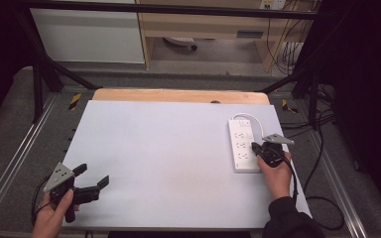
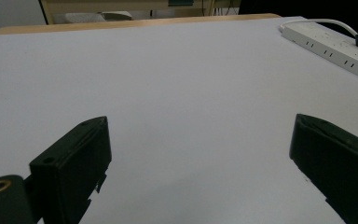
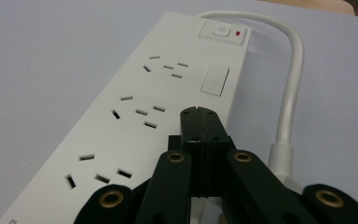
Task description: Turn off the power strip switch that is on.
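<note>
A white power strip (image 1: 241,146) with three socket groups lies on the right side of the white tabletop (image 1: 168,158), its switch (image 3: 221,30) at the far end and its white cable (image 3: 291,93) curling off that end. My right gripper (image 1: 254,147) is shut with nothing between its jaws, and its tip (image 3: 200,114) sits over the strip's (image 3: 158,102) right edge near the middle sockets. Whether it touches the strip I cannot tell. My left gripper (image 1: 92,175) stands open over the near left corner, with only bare table (image 2: 191,93) between its jaws. The strip (image 2: 331,46) lies far off to its right.
A strip of wooden table edge (image 1: 178,95) shows beyond the white surface. Metal frame rails (image 1: 20,148) run along both sides, and dark cables (image 1: 322,198) trail on the floor to the right. A cabinet (image 1: 203,25) stands behind.
</note>
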